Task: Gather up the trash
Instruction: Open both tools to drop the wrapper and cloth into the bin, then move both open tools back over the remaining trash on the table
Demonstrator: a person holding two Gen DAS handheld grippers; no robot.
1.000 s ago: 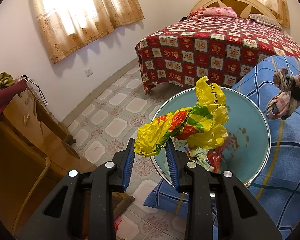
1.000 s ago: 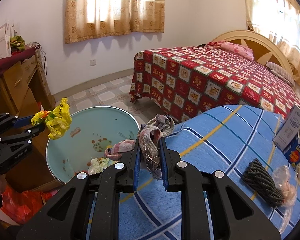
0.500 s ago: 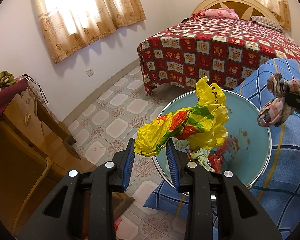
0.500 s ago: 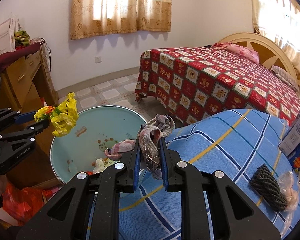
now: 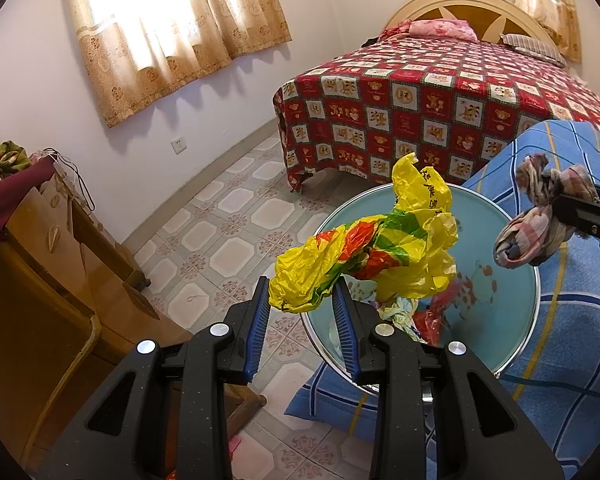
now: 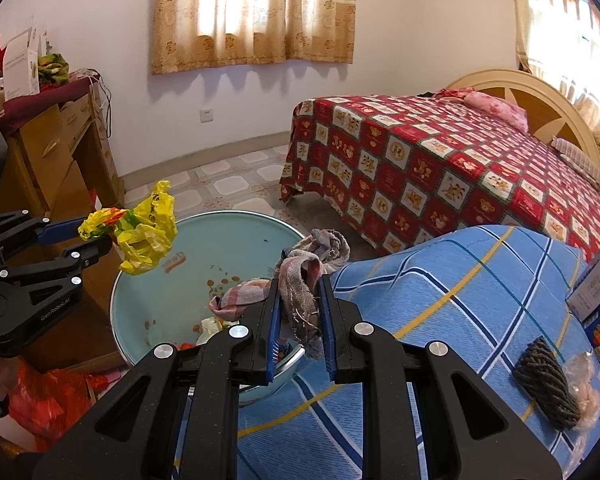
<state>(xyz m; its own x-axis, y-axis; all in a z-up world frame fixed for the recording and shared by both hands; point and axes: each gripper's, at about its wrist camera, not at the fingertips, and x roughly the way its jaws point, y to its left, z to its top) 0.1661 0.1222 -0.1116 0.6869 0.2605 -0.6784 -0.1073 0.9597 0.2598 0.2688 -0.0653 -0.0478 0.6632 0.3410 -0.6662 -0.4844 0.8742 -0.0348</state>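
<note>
A wide bed under a red patchwork quilt of bear squares (image 6: 440, 168) fills the far side of a tiled bedroom, its cream arched headboard (image 6: 532, 100) against a curtained window. In the foreground, a second bed covered in a blue sheet with yellow and white stripes (image 6: 440, 280) rises beside a large round pale-green enamel basin (image 6: 236, 236), which stands at the sheet's edge with crumpled scraps of paper and plastic (image 5: 416, 316) in its bottom. A brown wooden dresser (image 6: 56, 156) lines the wall to the left.

Over the basin's near rim, the left hand-held gripper (image 5: 302, 304) is clamped on a crumpled yellow plastic bag printed in red and green (image 5: 372, 248), which bulges out beyond its blue-padded fingers and hangs clear above the basin. Beside it, the right hand-held gripper (image 6: 299, 304) is closed tight on a bunched rag of faded pink, grey and brown plaid cloth (image 6: 304, 276), one end drooping over the basin's edge where it meets the blue sheet.

Farther right on the blue sheet lie a dark grey coil of cord (image 6: 546, 384) and, touching it, a clear crumpled plastic wrapper (image 6: 584, 392), with a white and blue printed carton (image 6: 598, 284) standing behind them.
</note>
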